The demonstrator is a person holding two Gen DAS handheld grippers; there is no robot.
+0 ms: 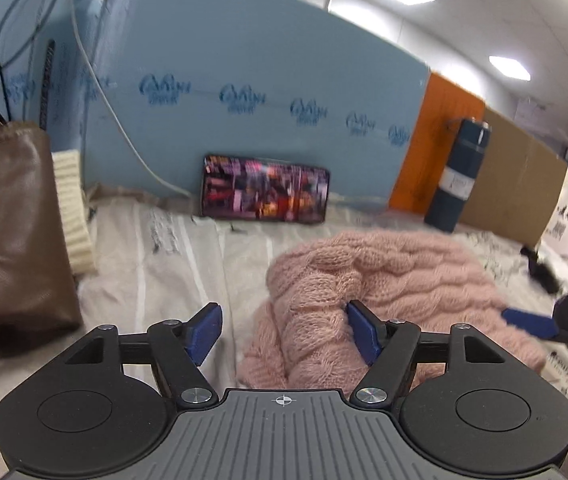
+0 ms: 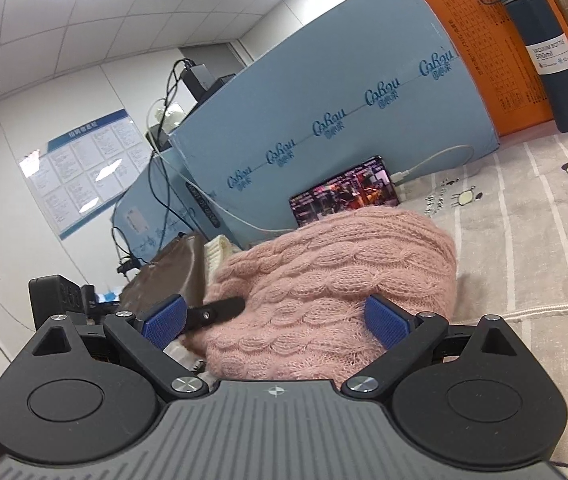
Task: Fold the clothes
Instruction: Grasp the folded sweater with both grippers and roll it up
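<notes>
Office: tiled ceiling (image 2: 104,8) (panel lights), wall notice board (image 2: 84,172), cardboard boxes (image 1: 516,176).

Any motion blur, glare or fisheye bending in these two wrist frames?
Left wrist: motion-smeared, the blue foam board logos and propped phone screen soft, ceiling panels blown out. Right wrist: sharper, the dark blue vacuum bottle label readable, pink cable-knit sweater crisp; board edges bow and lean.

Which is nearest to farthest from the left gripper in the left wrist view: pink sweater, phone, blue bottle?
From the left gripper:
1. Pink sweater, touching its right finger.
2. Phone, ahead, leaning on the blue board.
3. Blue bottle, far right, at the orange panel.
</notes>
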